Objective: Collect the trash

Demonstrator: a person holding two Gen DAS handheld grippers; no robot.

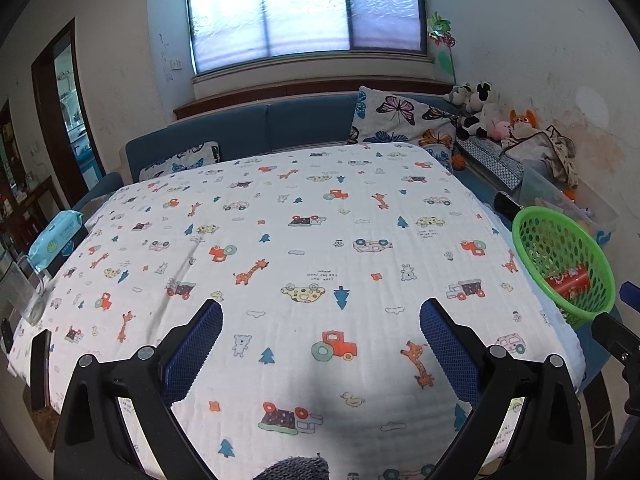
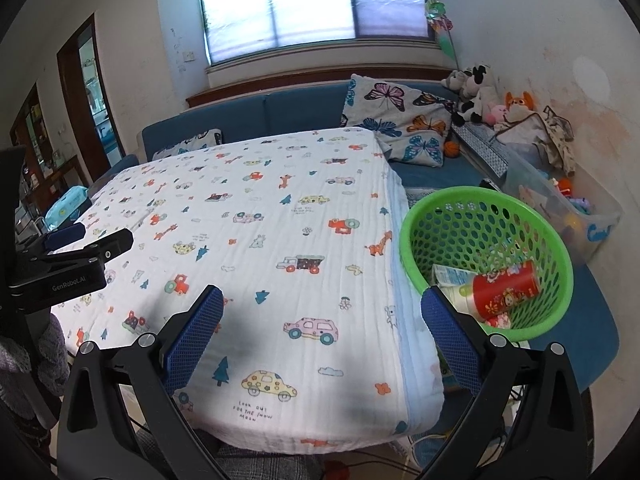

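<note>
A green mesh basket [image 2: 448,204] stands on a blue seat right of the table; it also shows in the left wrist view [image 1: 520,236]. Inside lie a red printed can [image 2: 506,290], seen too in the left wrist view [image 1: 568,282], and a white carton [image 2: 450,276]. My left gripper [image 1: 320,316] is open and empty above the cloth-covered table [image 1: 304,240]. My right gripper [image 2: 322,308] is open and empty over the table's right edge [image 2: 400,280], its right finger near the basket rim. The left gripper also shows in the right wrist view [image 2: 92,248].
A blue wipes pack [image 1: 56,236] and a clear glass jug [image 1: 22,292] sit at the table's left edge. A blue sofa with butterfly pillows [image 2: 400,116], plush toys [image 2: 476,96] and a clear toy bin [image 2: 568,208] lie behind and to the right.
</note>
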